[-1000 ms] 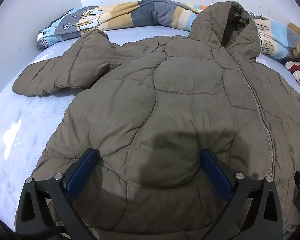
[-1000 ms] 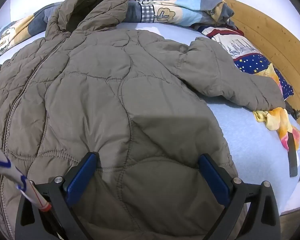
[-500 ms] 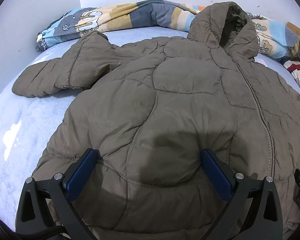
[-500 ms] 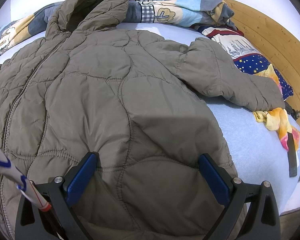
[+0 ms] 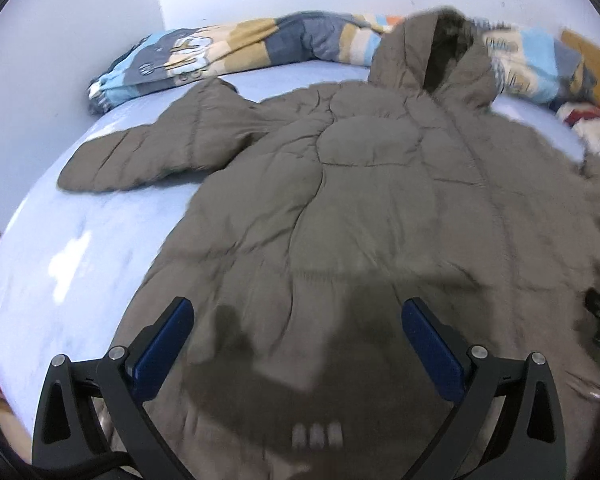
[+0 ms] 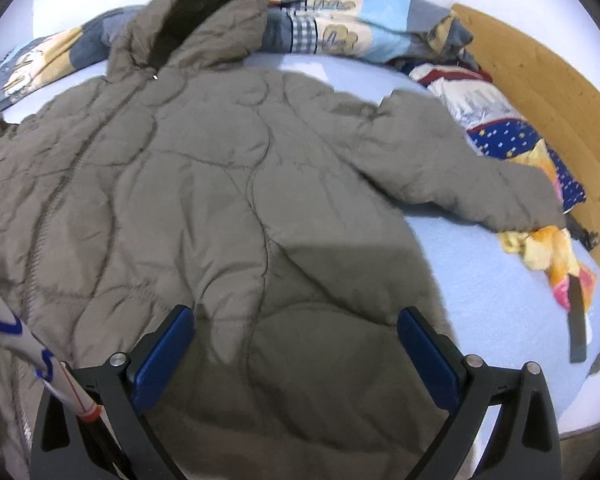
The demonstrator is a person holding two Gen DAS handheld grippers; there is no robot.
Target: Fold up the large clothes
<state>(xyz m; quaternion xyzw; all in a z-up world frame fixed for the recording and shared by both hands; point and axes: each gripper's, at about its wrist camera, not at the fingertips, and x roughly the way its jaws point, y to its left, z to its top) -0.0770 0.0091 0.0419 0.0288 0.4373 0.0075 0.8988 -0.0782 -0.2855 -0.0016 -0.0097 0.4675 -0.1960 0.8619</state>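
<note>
A large olive-brown quilted hooded jacket [image 5: 360, 200] lies spread front-up on a pale blue bed, zip closed, hood [image 5: 432, 44] toward the far wall. Its one sleeve [image 5: 152, 152] stretches out to the left; the other sleeve [image 6: 460, 176] reaches right. My left gripper [image 5: 298, 320] hovers open above the lower left half of the jacket, nothing between its blue pads. My right gripper [image 6: 296, 328] hangs open over the jacket [image 6: 220, 184] at its lower right half, also holding nothing.
A rolled patterned blanket [image 5: 228, 52] runs along the far wall. Colourful clothes [image 6: 512, 136] and a black strap [image 6: 576, 320] lie at the right by a wooden bed board [image 6: 548, 80]. Bare blue sheet [image 5: 80, 248] shows at the left. A white stick [image 6: 28, 344] crosses the right view.
Both grippers have pulled back and risen a little from the jacket, so more of it and the bed shows. The jacket itself has not moved; the grippers stay open.
</note>
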